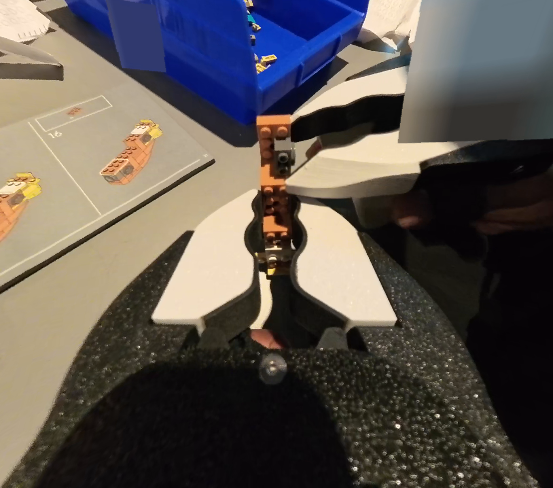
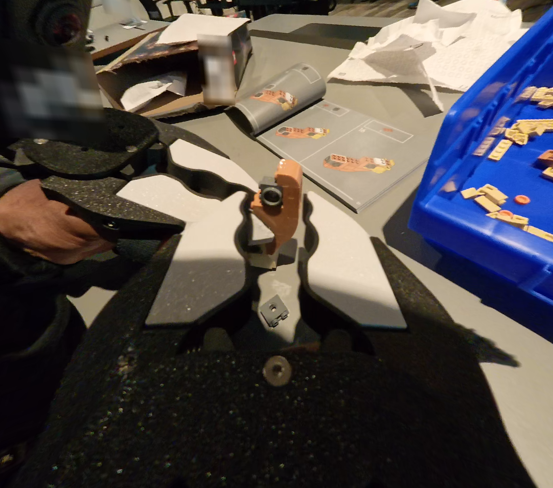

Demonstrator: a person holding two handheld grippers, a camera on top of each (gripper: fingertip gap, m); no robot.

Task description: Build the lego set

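My left gripper (image 1: 275,196) is shut on the lower half of an orange-brown lego model (image 1: 273,183), which it holds upright above the table. A small grey brick (image 1: 283,158) sits on the model's right side. My right gripper (image 1: 289,156) comes in from the right, and its jaws stand a little apart, one on each side of that brick. In the right wrist view the right gripper (image 2: 275,198) straddles the model (image 2: 288,195) and the dark grey brick (image 2: 270,195). The left gripper's fingers (image 2: 206,165) reach in from the left.
A loose dark grey brick (image 2: 273,313) lies on the table under my right gripper. A blue bin (image 1: 209,39) (image 2: 466,240) holds several tan pieces (image 2: 493,198). The open instruction booklet (image 1: 89,174) (image 2: 344,150), a torn cardboard box (image 2: 155,69) and crumpled white paper (image 2: 434,54) lie around.
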